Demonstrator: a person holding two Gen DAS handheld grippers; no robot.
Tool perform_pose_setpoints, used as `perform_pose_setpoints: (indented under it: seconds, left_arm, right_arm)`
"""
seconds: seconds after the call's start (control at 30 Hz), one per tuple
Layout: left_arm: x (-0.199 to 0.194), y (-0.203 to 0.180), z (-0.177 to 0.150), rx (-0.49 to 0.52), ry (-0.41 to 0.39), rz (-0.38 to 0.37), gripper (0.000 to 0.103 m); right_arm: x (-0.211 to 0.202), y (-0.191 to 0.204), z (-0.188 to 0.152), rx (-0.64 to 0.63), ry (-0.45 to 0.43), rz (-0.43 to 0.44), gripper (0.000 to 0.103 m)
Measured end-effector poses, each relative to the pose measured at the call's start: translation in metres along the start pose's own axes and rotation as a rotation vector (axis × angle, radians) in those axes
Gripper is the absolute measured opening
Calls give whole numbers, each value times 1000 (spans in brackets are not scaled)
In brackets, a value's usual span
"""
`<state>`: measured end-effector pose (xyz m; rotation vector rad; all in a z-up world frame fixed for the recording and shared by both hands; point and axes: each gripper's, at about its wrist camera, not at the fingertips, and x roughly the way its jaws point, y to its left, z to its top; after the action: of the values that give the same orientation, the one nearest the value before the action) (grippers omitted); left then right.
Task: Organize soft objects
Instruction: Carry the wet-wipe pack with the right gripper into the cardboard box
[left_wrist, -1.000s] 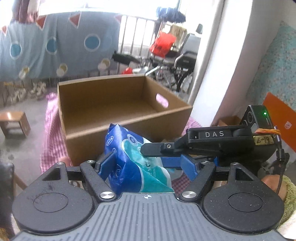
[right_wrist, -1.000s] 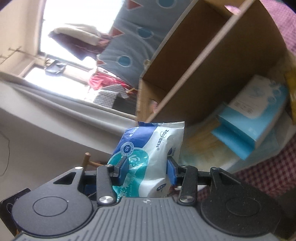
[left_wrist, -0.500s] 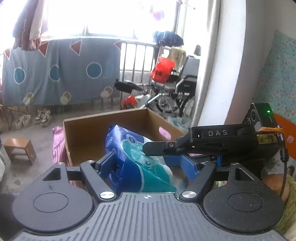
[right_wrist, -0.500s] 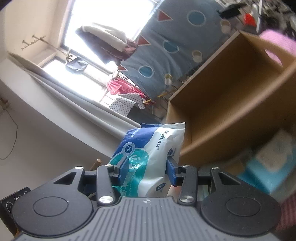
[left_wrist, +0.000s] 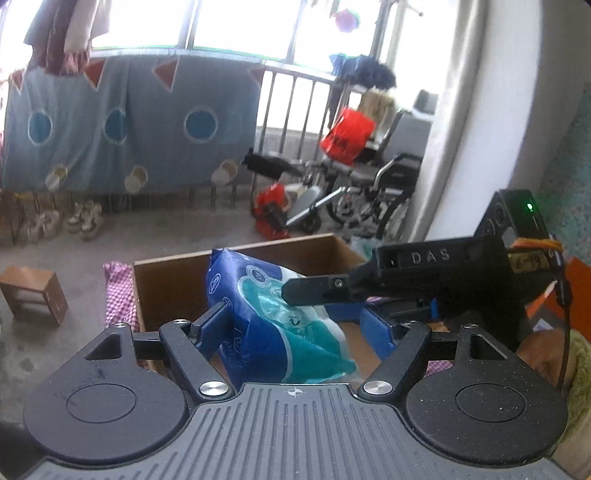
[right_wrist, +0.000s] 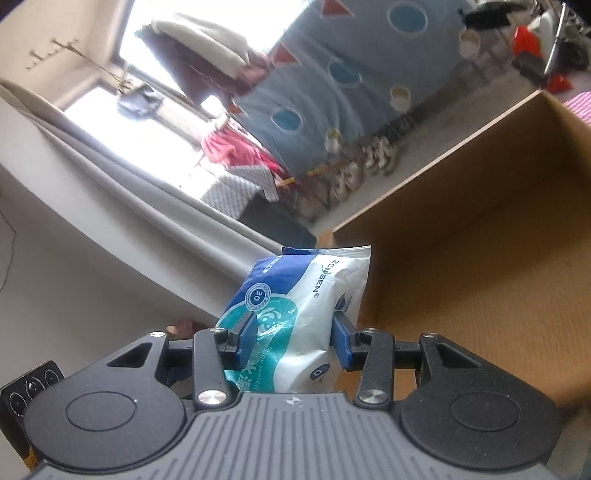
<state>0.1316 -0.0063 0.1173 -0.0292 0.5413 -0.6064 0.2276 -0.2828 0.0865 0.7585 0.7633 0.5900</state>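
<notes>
Both grippers carry one wipes pack (right_wrist: 295, 325) just above the cardboard box (left_wrist: 173, 288); the right gripper (right_wrist: 293, 341) is clenched on it, both blue pads pressing its sides, with the open box to the right and beyond in that view; the left gripper (left_wrist: 295, 325) stands much wider around the same pack, its left pad against the plastic, its right pad apparently apart from it, so I judge those jaws to be released rather than gripping.

What could go wrong: the pack is soft and slippery film, held across its middle by one pair of pads only; if the two hands drift apart or twist against each other, it could fold, slide out and drop short of the box, onto the checked cloth (left_wrist: 116, 295) beside the box's near left corner; a low approach could also catch the pack's lower edge on the box's near wall.

Compared with a second ago: both grippers have risen and gone forward; the box, then filling the middle of the left view, now sits low behind the pack, with the balcony floor and wheelchair (left_wrist: 373, 195) beyond it exposed; the tissue packs seen beside the box in the right view are gone from sight; neither grip has changed.
</notes>
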Motion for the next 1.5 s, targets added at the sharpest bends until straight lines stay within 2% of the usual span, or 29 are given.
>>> perform_pose_setpoints:
  seconds: [0.17, 0.4, 0.53, 0.6, 0.8, 1.03, 1.13, 1.27, 1.37, 1.5]
  left_arm:
    - [48, 33, 16, -44, 90, -12, 77]
    - [112, 55, 16, -48, 223, 73, 76]
    - [143, 63, 10, -26, 317, 156, 76]
    - [146, 65, 7, -22, 333, 184, 77]
    - [114, 63, 16, -58, 274, 135, 88]
    - [67, 64, 22, -99, 158, 99, 95]
    - [50, 61, 17, -93, 136, 102, 99]
    - [23, 61, 10, -122, 112, 100, 103]
    - [4, 67, 4, -142, 90, 116, 103]
    - [-18, 77, -12, -193, 75, 142, 103]
  right_arm:
    - [49, -25, 44, 34, 108, -50, 47]
    - [116, -74, 82, 83, 251, -124, 47]
    - [160, -101, 81, 82, 341, -218, 45]
    - [178, -110, 73, 89, 386, -262, 45]
    - [195, -106, 59, 79, 417, -286, 45]
    - [203, -105, 54, 124, 374, -322, 42]
    - [189, -105, 54, 160, 361, -287, 43]
    - [145, -89, 51, 119, 340, -255, 45]
    - [120, -84, 43, 88, 375, -271, 49]
    - [116, -91, 25, 121, 480, -308, 49]
